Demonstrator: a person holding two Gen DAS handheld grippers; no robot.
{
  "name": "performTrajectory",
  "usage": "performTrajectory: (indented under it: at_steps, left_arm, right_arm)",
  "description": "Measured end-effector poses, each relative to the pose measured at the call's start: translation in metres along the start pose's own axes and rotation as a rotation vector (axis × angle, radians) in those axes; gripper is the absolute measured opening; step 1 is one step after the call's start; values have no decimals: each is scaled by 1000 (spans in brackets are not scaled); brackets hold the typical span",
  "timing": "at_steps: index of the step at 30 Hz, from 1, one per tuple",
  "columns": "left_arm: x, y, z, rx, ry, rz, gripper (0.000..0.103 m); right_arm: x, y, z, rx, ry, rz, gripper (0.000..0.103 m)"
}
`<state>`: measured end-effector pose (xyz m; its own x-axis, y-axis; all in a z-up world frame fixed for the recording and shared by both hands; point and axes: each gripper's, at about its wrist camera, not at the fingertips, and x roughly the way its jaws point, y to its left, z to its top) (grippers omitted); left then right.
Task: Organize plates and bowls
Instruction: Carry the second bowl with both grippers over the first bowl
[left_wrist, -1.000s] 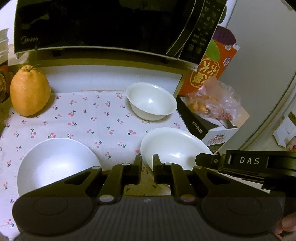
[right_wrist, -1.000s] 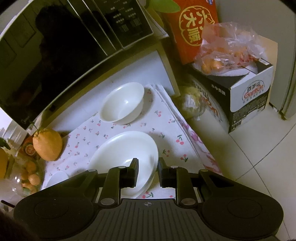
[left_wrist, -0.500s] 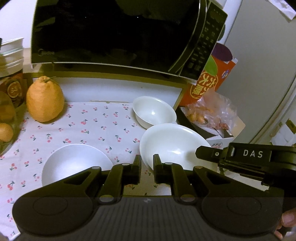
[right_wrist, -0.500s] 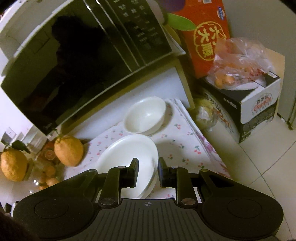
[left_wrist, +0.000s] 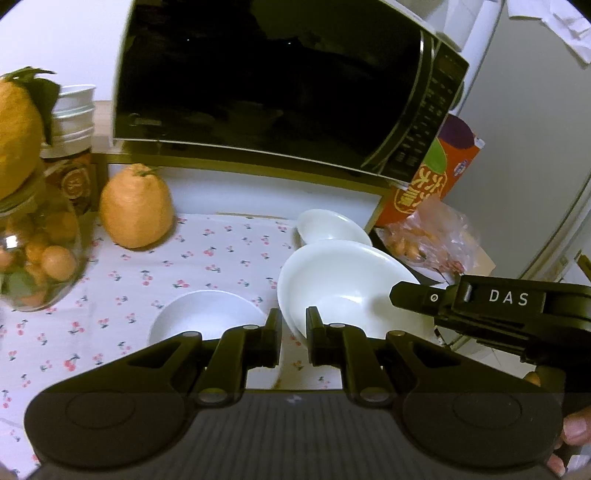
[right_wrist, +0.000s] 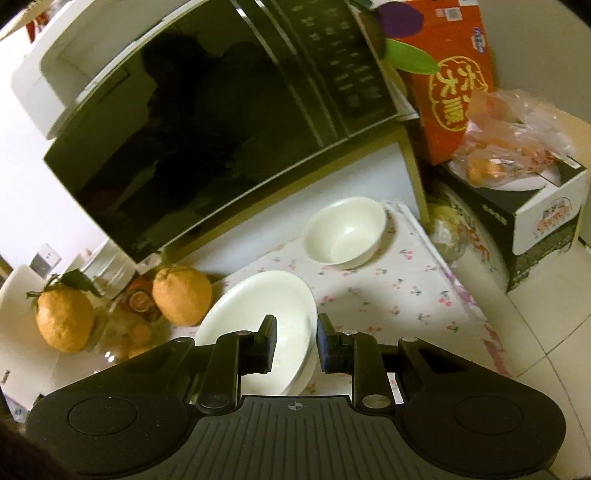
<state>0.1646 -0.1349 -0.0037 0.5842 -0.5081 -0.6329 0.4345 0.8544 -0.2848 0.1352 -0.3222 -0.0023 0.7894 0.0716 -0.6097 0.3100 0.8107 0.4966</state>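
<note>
Both grippers clamp the plate stack (left_wrist: 351, 284): left gripper (left_wrist: 293, 332) at its 7 o'clock rim, right gripper (right_wrist: 295, 339) opposite. Uneven lift could slide a plate off. Small bowl (right_wrist: 345, 230) at 12 risks a knock.

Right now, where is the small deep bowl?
The bowl sits on the cherry cloth at its far right corner, below the microwave, just beyond the lifted plates.

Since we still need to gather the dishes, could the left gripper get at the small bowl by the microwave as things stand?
Probably not: the left gripper is shut on the rim of the plate, which the right gripper also grips, and the plate sits between it and the small bowl.
</note>
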Motion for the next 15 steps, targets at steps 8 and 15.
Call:
performTrajectory:
  at_steps: [8,15]
  left_arm:
    - [-18,24,0,-20,-14,19,12]
    - [-20,48,-4,-63,4,20,12]
  right_arm:
    - [5,30,-8,-35,18,31,23]
    - [16,51,-18,-73,40,27,23]
